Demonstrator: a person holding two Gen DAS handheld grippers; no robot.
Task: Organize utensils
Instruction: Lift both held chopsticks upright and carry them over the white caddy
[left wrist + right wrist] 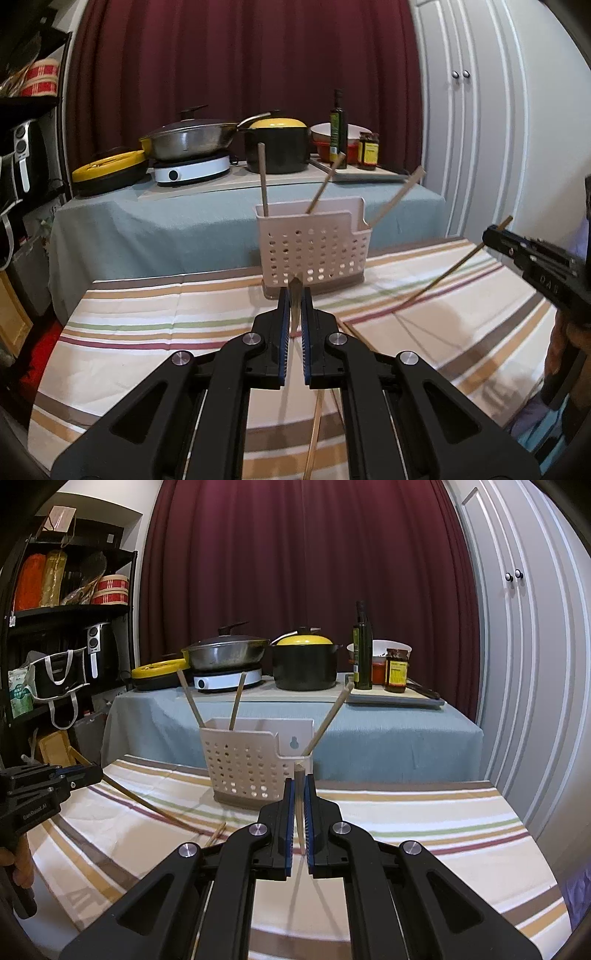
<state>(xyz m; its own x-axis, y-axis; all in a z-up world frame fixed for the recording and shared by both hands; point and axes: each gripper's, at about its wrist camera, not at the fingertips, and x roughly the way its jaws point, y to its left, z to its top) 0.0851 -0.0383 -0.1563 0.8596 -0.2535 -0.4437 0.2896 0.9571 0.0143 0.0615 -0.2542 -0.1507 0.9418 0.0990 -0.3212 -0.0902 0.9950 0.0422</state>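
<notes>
Your left tool (pixel 295 295), low centre, pinches one chopstick (pixel 294 306) steeply, probably for dropping in. Just above, the white caddy (pixel 310 251) on the striped counter (pixel 147 332) holds three. At right, your right tool (pixel 493 236) clamps another chopstick (pixel 443 275).

Open striped cloth (pixel 424 812) right of the caddy (pixel 251 764) and in front of it, blocked only by three sticks (pixel 236 701) fanning from its top and one loose stick (pixel 365 334) lying near its front.
</notes>
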